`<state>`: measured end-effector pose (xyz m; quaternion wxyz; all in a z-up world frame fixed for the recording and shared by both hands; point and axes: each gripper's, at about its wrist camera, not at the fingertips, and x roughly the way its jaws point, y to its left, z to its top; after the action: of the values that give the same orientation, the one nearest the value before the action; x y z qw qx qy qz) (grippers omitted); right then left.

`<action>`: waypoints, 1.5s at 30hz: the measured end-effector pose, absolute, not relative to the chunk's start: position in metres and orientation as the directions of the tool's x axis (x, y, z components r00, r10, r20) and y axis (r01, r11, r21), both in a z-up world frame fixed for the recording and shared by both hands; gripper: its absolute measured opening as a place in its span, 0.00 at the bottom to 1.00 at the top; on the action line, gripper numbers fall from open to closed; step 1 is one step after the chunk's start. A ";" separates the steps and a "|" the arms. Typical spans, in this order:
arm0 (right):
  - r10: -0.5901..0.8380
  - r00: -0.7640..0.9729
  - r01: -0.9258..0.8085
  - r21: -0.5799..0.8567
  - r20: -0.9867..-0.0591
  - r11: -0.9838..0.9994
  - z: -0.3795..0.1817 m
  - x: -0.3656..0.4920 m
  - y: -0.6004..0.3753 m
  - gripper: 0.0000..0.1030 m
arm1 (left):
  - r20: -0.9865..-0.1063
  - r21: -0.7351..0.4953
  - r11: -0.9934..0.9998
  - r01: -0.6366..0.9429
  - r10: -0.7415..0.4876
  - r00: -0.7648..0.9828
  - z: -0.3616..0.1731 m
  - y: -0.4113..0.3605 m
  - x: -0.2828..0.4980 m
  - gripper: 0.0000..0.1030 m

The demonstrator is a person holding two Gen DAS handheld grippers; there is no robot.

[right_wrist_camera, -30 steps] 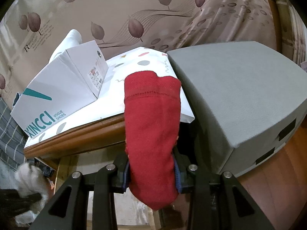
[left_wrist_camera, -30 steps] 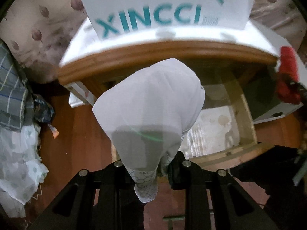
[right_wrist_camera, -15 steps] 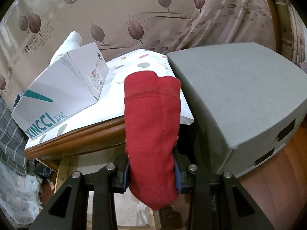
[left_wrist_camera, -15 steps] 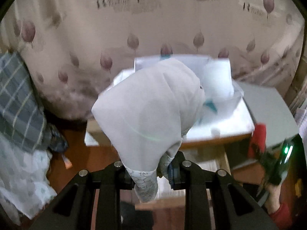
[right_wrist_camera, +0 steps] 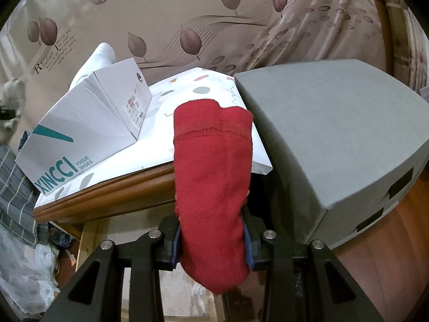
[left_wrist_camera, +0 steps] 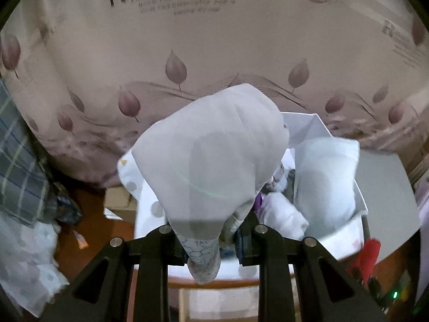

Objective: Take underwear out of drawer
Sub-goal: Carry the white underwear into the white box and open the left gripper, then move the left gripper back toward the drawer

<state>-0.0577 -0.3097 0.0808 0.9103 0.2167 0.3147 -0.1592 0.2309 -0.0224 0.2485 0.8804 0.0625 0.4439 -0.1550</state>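
My left gripper [left_wrist_camera: 210, 237] is shut on white underwear [left_wrist_camera: 211, 161] with a patterned waistband, held up above the nightstand top and in front of the open shoe box [left_wrist_camera: 327, 177]. My right gripper [right_wrist_camera: 213, 237] is shut on red underwear [right_wrist_camera: 213, 185], held over the open wooden drawer [right_wrist_camera: 88, 230] below the nightstand's front edge [right_wrist_camera: 107, 196]. The red underwear and right gripper also show in the left wrist view [left_wrist_camera: 366, 255] at lower right. The left gripper with its white cloth shows at the far left of the right wrist view [right_wrist_camera: 10, 107].
A white XINCCI shoe box [right_wrist_camera: 80, 134] stands on the white patterned nightstand cover [right_wrist_camera: 203, 91]; it holds white folded cloths [left_wrist_camera: 325, 179]. A grey box [right_wrist_camera: 335, 134] stands to the right. A leaf-print curtain [left_wrist_camera: 214, 40] hangs behind. Plaid cloth [left_wrist_camera: 21, 166] lies at left.
My left gripper has risen with the white underwear from over the drawer to above the nightstand, facing the shoe box's open top. The right gripper has stayed still with the red underwear.
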 end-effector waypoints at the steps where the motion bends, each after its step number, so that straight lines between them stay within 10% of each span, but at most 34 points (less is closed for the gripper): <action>1: -0.151 0.752 0.424 0.295 -0.642 0.856 0.081 -0.058 -0.310 0.34 | -0.806 -0.023 0.945 0.326 -0.211 0.553 0.245 -0.025 0.235 0.21; 18: -0.130 0.750 0.407 0.296 -0.649 0.864 0.079 -0.055 -0.306 0.34 | -0.867 0.003 0.963 0.271 -0.132 0.480 0.180 -0.025 0.275 0.27; 28: -0.132 0.752 0.404 0.295 -0.645 0.866 0.080 -0.054 -0.305 0.34 | -0.847 0.005 0.955 0.296 -0.154 0.510 0.188 -0.025 0.257 0.56; 45: -0.165 0.754 0.392 0.234 -0.636 0.890 0.082 -0.056 -0.299 0.34 | -0.547 0.218 0.955 0.199 -0.049 0.836 0.229 0.009 0.114 0.79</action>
<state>-0.0565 -0.2988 0.0816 0.9190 0.1794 0.3166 -0.1515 0.1141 0.0093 0.2285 0.9486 0.1342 0.2789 -0.0654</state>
